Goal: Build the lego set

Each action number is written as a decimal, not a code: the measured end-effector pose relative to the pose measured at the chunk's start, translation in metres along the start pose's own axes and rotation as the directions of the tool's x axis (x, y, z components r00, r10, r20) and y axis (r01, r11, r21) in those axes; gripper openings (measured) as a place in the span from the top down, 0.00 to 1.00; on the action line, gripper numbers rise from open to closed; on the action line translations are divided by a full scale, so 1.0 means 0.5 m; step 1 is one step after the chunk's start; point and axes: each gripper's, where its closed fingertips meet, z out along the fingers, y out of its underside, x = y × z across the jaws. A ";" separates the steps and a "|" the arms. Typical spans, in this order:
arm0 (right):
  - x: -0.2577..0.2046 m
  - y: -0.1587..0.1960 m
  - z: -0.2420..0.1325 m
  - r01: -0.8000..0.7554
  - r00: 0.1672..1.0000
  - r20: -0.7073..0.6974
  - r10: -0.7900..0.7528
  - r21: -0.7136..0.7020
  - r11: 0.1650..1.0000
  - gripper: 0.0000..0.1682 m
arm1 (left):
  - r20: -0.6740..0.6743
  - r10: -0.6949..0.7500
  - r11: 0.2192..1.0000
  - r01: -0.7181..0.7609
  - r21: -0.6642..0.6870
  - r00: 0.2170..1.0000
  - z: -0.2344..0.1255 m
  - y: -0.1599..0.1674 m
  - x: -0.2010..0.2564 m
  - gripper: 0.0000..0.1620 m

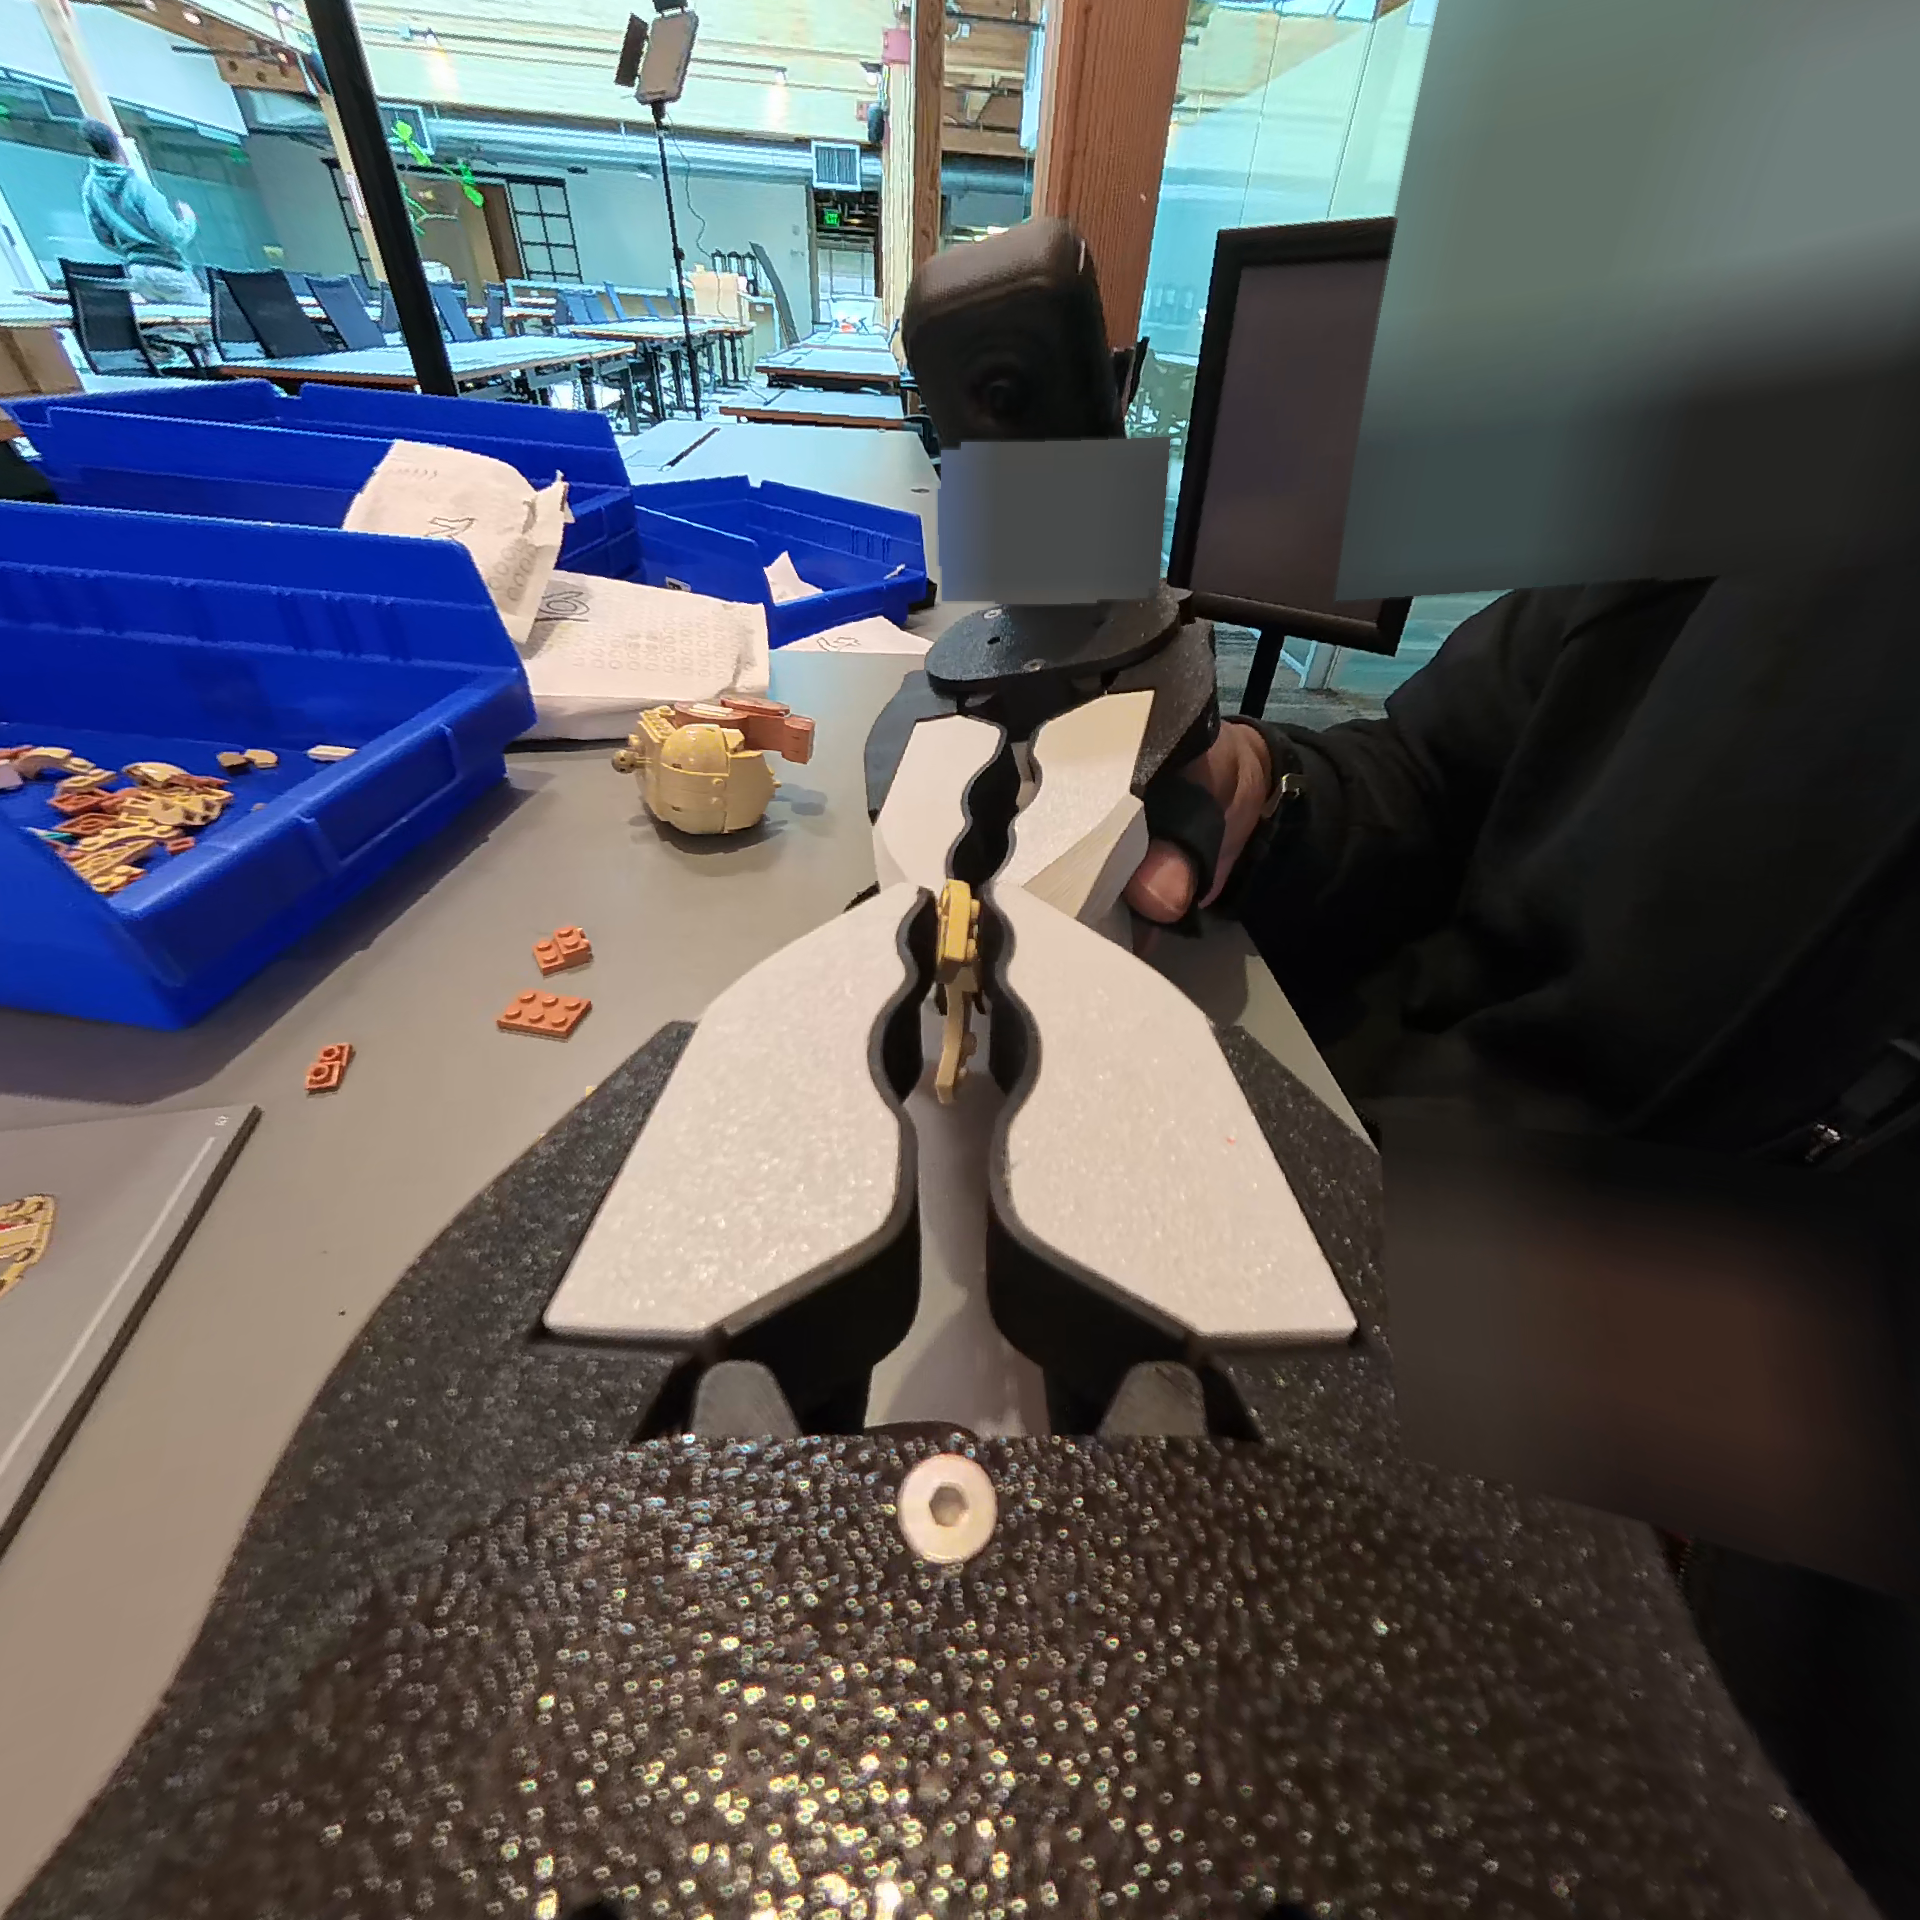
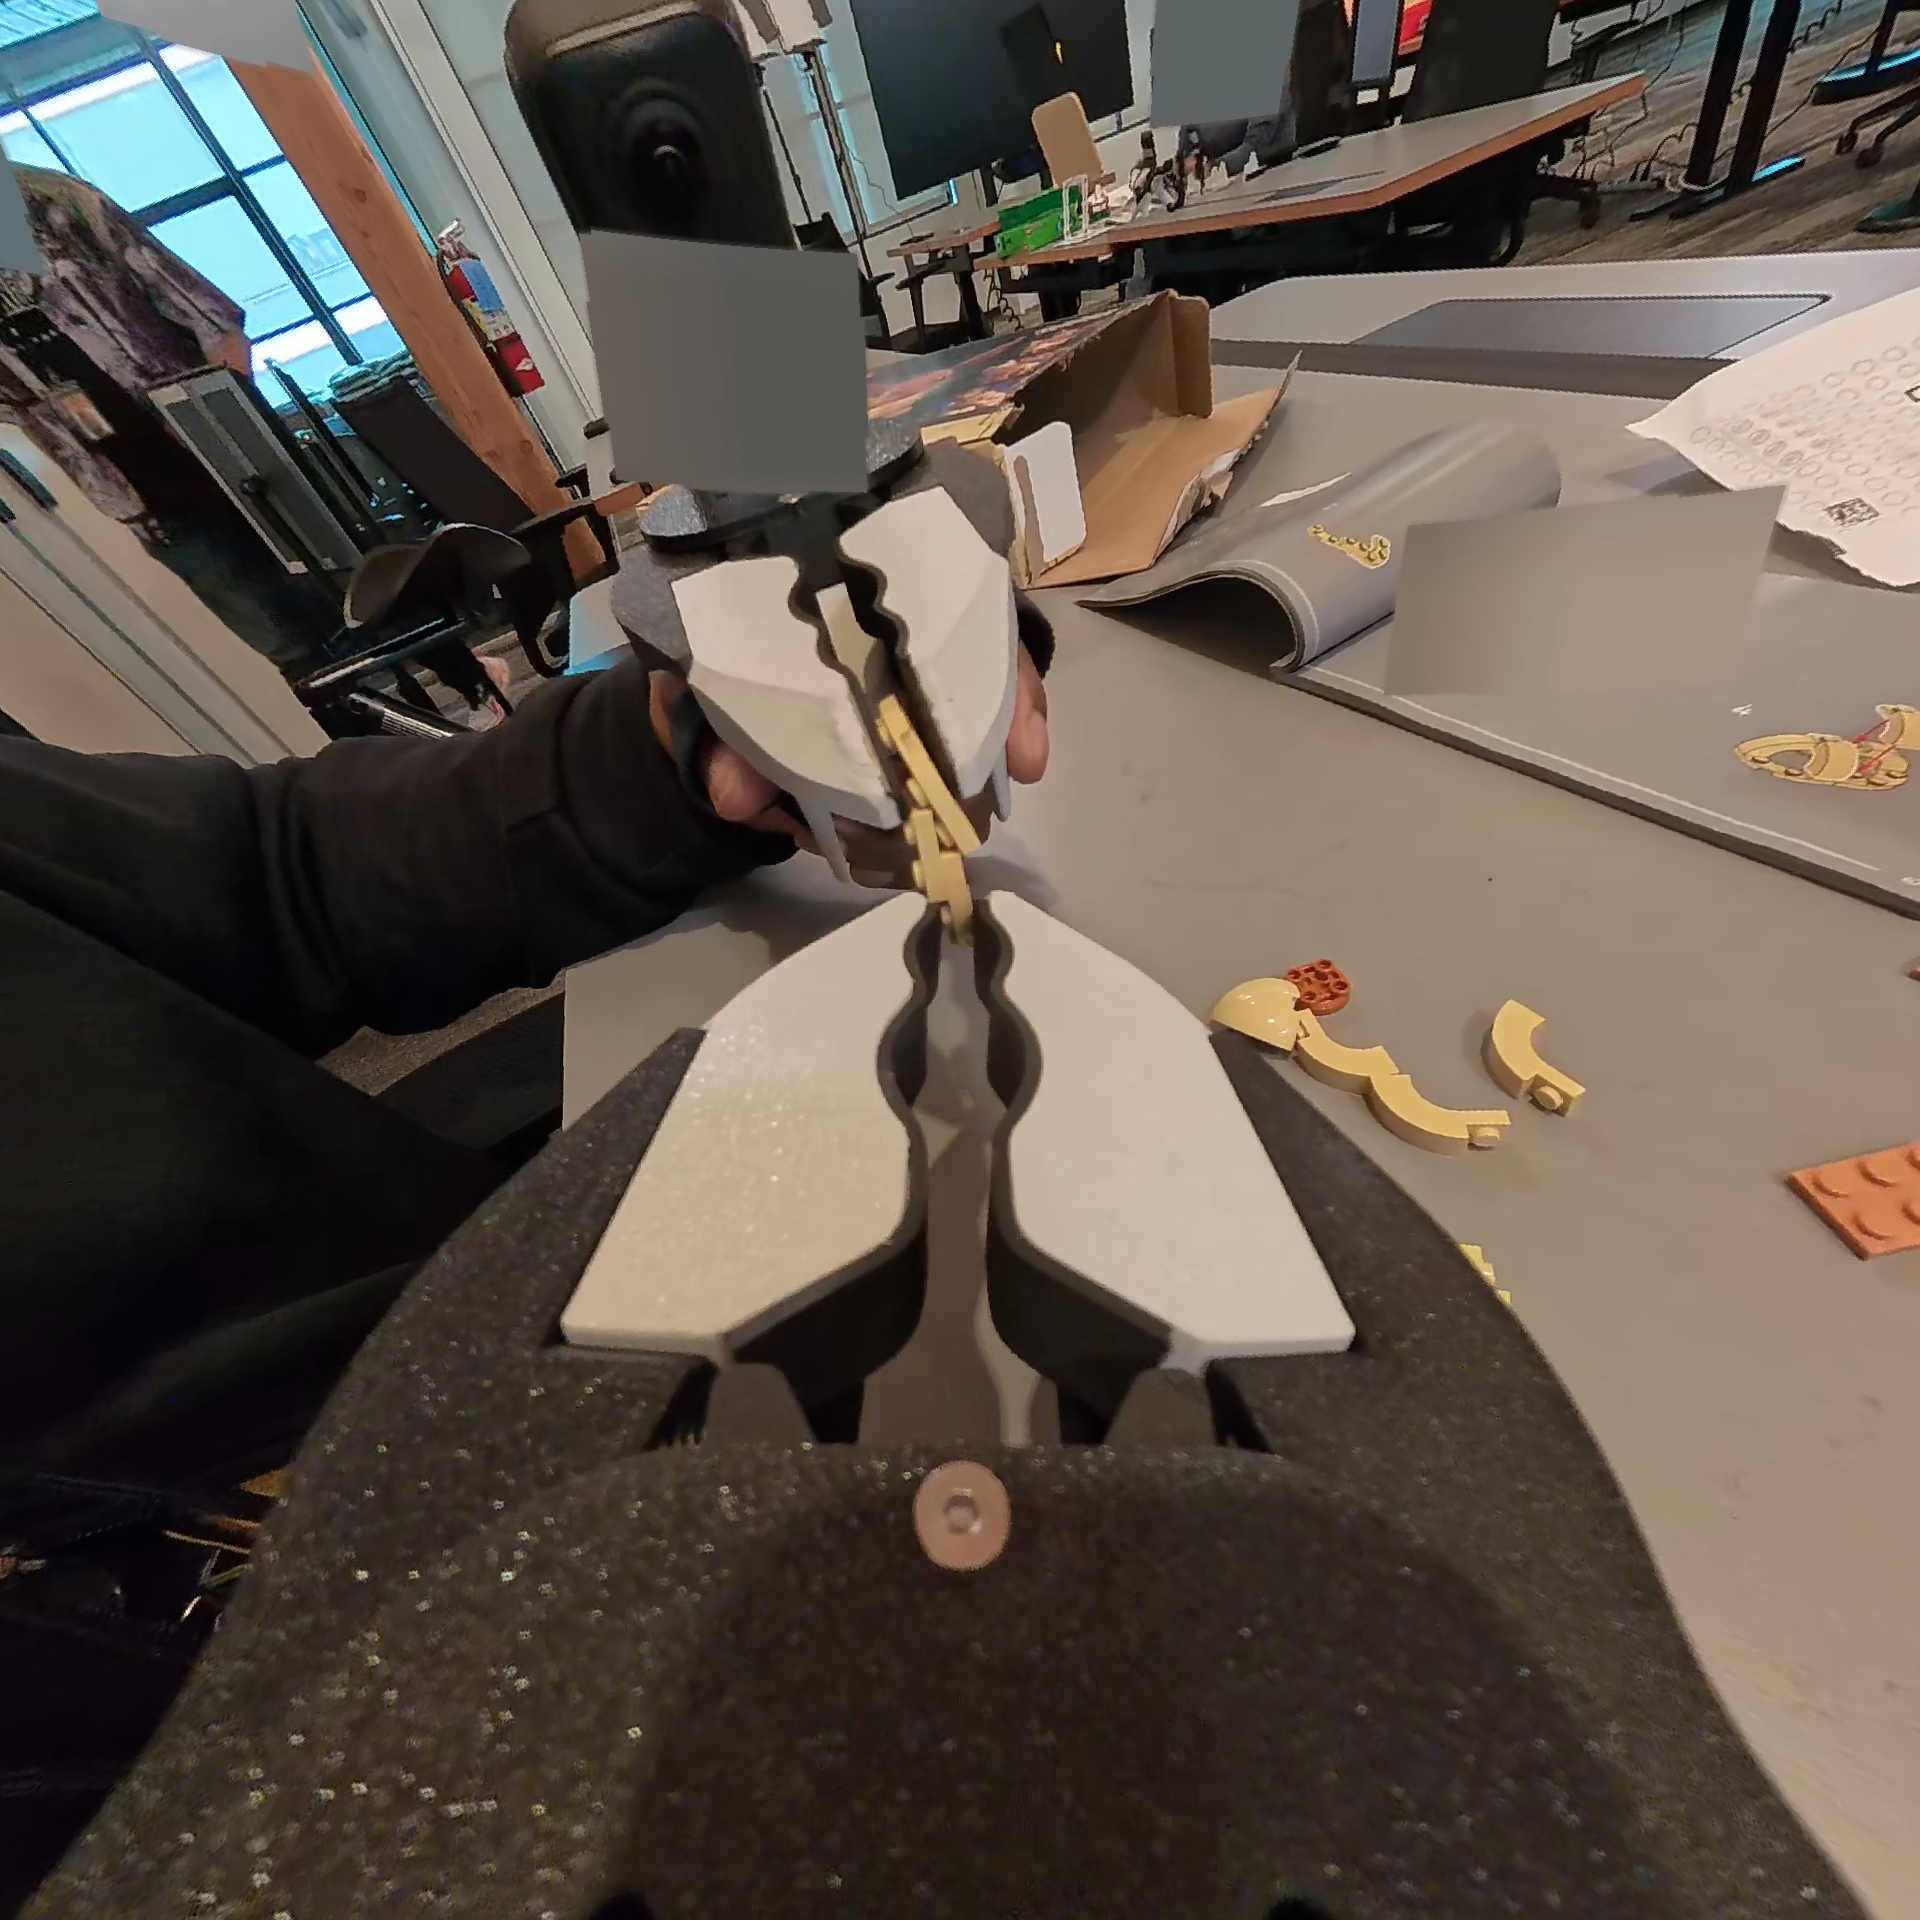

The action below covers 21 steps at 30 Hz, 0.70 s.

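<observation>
My left gripper [image 1: 954,914] is shut on a tan lego assembly [image 1: 952,997], a studded plate with a curved arm hanging down between the jaws. My right gripper [image 1: 982,862] faces it tip to tip, just above the table's near edge. In the right wrist view my right gripper [image 2: 958,920] is shut on the lower end of the same tan assembly [image 2: 930,831], and the left gripper [image 2: 935,810] clamps its upper part. A partly built tan and brown round model [image 1: 707,769] lies on the grey table [image 1: 468,1039].
A blue bin [image 1: 312,862] with several small bricks stands at left, with more blue bins and paper bags [image 1: 634,644] behind. Loose brown plates [image 1: 543,1010] lie nearby. Tan curved pieces [image 2: 1392,1091], an orange plate [image 2: 1870,1195], an open instruction booklet [image 2: 1558,727] and a torn cardboard box [image 2: 1122,468] are at right. Less than 4 cm separates the two grippers' tips.
</observation>
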 end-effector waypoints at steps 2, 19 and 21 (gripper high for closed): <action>0.000 0.001 0.001 0.003 1.000 -0.001 -0.003 -0.003 1.000 0.97 | 0.001 -0.003 1.000 0.003 -0.004 1.000 0.000 0.001 -0.001 0.96; -0.009 0.011 0.007 0.060 0.998 0.002 -0.060 -0.041 0.997 0.97 | -0.023 0.127 0.983 -0.129 -0.131 0.992 -0.012 0.016 0.013 0.94; -0.012 0.014 0.008 0.079 0.997 0.003 -0.079 -0.050 0.996 0.97 | -0.029 0.151 0.976 -0.153 -0.152 0.988 -0.013 0.018 0.015 0.95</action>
